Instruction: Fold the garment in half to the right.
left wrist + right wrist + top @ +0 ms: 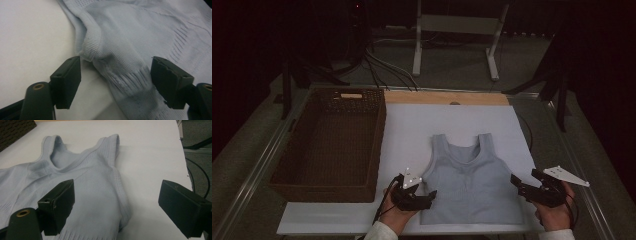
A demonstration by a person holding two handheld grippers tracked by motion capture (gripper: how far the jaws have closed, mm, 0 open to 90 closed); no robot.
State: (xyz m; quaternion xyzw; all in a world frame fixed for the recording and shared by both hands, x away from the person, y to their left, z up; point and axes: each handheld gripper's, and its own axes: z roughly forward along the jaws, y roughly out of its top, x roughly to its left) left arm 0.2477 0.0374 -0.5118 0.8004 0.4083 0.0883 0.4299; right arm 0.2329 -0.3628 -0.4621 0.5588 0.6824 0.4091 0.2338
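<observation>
- Right now your left gripper point(428, 196) sits at the near left edge of the pale grey knit tank top point(472, 177), its jaws spread apart.
- In the left gripper view, the jaws of that left gripper point(115, 82) stand on either side of the tank top's point(140, 37) side seam just below the armhole, where the ribbed edge bunches up slightly; the fabric lies between them, but neither jaw presses on it.
- Your right gripper point(517, 184) hangs just beside the near right edge of the tank top, jaws also wide apart and holding nothing.
- Through the right gripper view, one jaw of the right gripper point(117, 207) hovers over the tank top's point(82, 187) body and the other over the bare white board point(150, 157); the garment's side edge falls between them.
- Your tank top lies flat, front up, on the near middle of the white board point(412, 130), straps pointing to the far side and hem toward you.
- Left of the board, a dark brown wicker basket point(377, 145) rests with its long side touching the board's left edge, well apart from the garment.
- At the far edge of the board a strip of bare wood point(447, 97) shows.
- Both your hands grip the tools from the near side: left hand point(397, 212), right hand point(557, 212).
</observation>
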